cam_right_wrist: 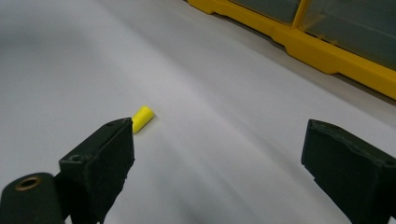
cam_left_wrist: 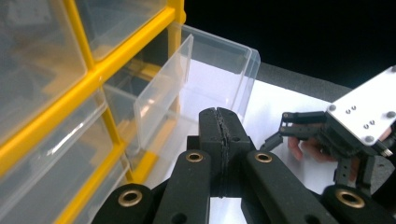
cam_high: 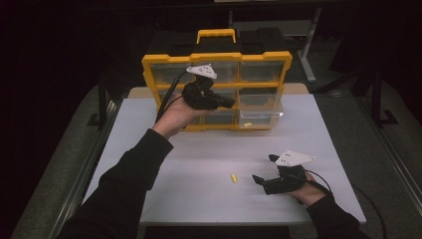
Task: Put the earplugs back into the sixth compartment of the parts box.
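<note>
On the white counter (cam_high: pixel 164 199), a small yellow piece (cam_high: pixel 233 177) lies loose toward the near edge, roughly midway between the left and right edges, well apart from the yellow organizer (cam_high: pixel 149 67) that stands upright at the far edge. The right tongs (cam_high: pixel 262 170) rest low on the counter just to the right of the piece, spread wide and empty; in the right gripper view the yellow piece (cam_right_wrist: pixel 142 118) sits just beyond the tip of one jaw, not between the two. The left tongs (cam_high: pixel 230 102) are held up against the organizer's front, pressed together on nothing, beside a clear drawer (cam_left_wrist: pixel 212 79) pulled out at the lower right. The likely trouble is the approach: the piece is short, round and free to roll, so if the right tongs come in off-line, a jaw could nudge it away across the smooth counter. Closing too high would pinch the tip and flick it out. The drawer, jutting from the frame, could also be knocked by the left hand.
</note>
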`<move>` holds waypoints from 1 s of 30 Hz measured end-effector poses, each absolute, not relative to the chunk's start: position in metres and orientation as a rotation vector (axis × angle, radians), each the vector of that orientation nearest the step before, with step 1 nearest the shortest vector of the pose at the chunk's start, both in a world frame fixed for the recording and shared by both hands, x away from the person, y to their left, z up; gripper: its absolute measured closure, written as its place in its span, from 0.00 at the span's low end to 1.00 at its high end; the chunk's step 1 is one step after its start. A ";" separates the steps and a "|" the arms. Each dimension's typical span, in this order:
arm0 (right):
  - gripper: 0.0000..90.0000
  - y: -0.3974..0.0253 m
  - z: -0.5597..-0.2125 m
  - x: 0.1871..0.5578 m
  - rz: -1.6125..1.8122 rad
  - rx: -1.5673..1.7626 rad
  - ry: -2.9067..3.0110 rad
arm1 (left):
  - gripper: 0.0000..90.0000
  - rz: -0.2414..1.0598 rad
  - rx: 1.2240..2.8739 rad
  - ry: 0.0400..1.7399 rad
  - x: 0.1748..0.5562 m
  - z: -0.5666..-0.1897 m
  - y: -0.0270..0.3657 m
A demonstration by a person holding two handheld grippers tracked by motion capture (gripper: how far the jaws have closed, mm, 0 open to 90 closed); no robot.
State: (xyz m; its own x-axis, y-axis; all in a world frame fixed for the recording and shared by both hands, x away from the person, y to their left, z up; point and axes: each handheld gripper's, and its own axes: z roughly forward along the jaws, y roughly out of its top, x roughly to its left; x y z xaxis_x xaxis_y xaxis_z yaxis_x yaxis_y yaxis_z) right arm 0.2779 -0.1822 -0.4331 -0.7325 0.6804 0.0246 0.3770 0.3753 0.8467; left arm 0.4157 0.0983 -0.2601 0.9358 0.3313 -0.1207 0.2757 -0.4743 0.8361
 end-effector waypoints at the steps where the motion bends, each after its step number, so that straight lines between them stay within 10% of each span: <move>1: 0.10 -0.182 -0.433 0.278 1.293 0.927 2.312 | 0.98 0.073 2.096 0.430 0.415 -0.261 0.100; 30: 0.10 -0.182 -0.434 0.278 1.284 0.927 2.316 | 0.23 0.052 2.144 0.415 0.368 -0.338 0.100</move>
